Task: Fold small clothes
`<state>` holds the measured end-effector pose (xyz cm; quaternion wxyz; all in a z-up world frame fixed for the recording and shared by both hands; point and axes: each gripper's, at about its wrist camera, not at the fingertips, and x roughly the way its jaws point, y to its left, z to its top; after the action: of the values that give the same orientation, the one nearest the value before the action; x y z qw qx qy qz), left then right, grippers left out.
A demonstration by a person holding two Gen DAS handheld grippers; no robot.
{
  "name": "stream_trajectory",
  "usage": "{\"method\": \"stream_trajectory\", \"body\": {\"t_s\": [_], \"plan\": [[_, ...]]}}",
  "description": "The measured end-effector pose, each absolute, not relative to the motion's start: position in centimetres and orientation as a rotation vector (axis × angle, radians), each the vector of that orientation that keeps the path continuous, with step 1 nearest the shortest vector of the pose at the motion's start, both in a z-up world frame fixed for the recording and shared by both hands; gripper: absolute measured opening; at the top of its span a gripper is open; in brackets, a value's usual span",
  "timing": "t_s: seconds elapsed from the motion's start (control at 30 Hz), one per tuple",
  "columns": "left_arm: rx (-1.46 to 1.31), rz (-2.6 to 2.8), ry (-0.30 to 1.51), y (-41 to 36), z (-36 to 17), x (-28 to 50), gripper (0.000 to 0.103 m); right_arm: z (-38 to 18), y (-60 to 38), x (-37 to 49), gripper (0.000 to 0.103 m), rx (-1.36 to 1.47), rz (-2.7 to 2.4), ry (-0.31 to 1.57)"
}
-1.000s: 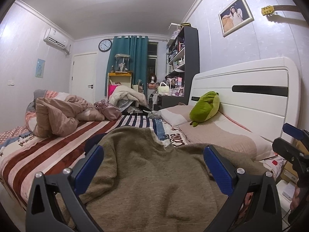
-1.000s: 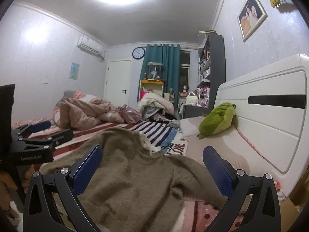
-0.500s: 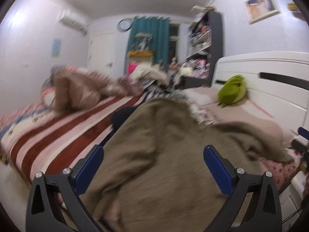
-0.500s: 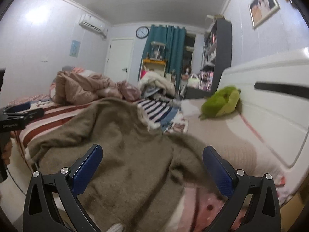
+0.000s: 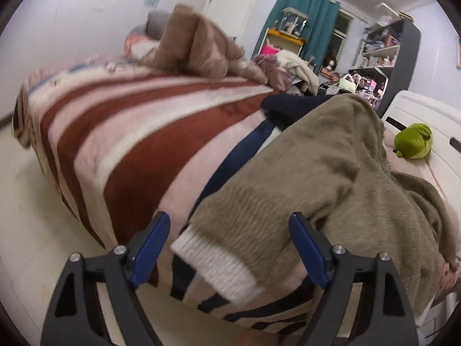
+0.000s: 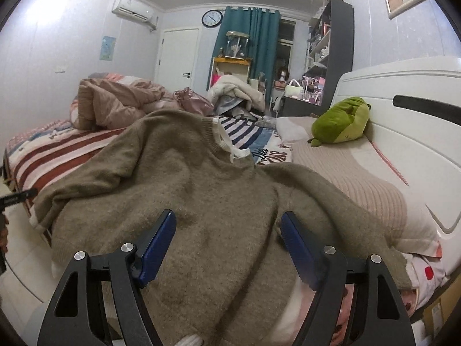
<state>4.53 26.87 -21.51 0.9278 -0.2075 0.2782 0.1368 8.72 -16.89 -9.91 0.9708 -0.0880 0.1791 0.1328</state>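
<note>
- Left wrist view: the olive sweater lies spread on the striped bed; motion blur softens it, and its far side is cut off at the frame's right edge.
- The left gripper tilts down over the sleeve's white cuff, jaws closing with the cuff between them, pads not yet pressing.
- The right gripper points at the sweater's body, jaws closing, knit between them, not pinched.
- A second ago both were spread wider, and the left looked across the room.
- The green plush sits by the headboard.
</note>
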Motion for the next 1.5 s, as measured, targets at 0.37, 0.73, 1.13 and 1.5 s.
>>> {"method": "stream_trajectory", "body": {"t_s": [0.37, 0.73, 1.13, 1.5], "plan": [[-0.44, 0.214, 0.611, 25.1, -23.3, 6.3, 0.022, -10.5, -16.6, 9.4, 0.072, -0.136, 0.266, 0.394], [-0.342, 0.258, 0.435, 23.6, -16.8, 4.9, 0.008, -10.2, -18.7, 8.4, 0.072, -0.062, 0.296, 0.354], [-0.065, -0.125, 0.338, 6.1, -8.2, 9.2, 0.008, -10.4, -25.1, 6.8, 0.073, 0.03, 0.31, 0.252], [0.104, -0.382, 0.611, -5.3, -14.3, 12.7, 0.008, -12.8, -27.7, 5.6, 0.074, 0.004, 0.306, 0.3]]}}
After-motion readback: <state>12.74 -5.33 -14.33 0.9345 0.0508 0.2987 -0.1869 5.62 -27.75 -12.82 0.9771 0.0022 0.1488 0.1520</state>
